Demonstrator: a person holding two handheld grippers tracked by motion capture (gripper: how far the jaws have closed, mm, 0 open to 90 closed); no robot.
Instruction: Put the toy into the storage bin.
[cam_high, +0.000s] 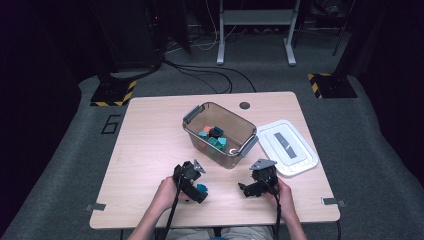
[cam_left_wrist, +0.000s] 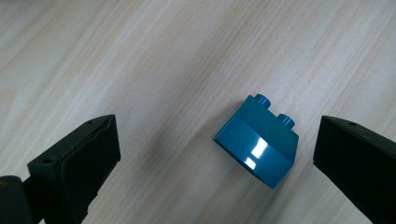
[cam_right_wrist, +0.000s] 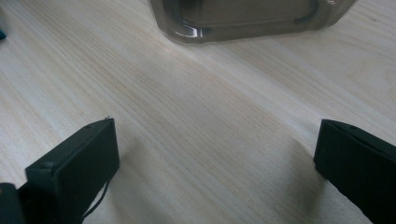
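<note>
The light wooden table (cam_high: 150, 150) stands on grey carpet, with dark stands and cables behind it. The left gripper (cam_left_wrist: 215, 154) is wide open and holds nothing; the teal block (cam_left_wrist: 257, 140) lies on the wood between its jaws, nearer to the right one, not touching either. The right gripper (cam_right_wrist: 215, 154) is also wide open over bare wood, near the clear bin (cam_high: 220, 134). The white lid (cam_high: 287, 147) lies at the right edge.
</note>
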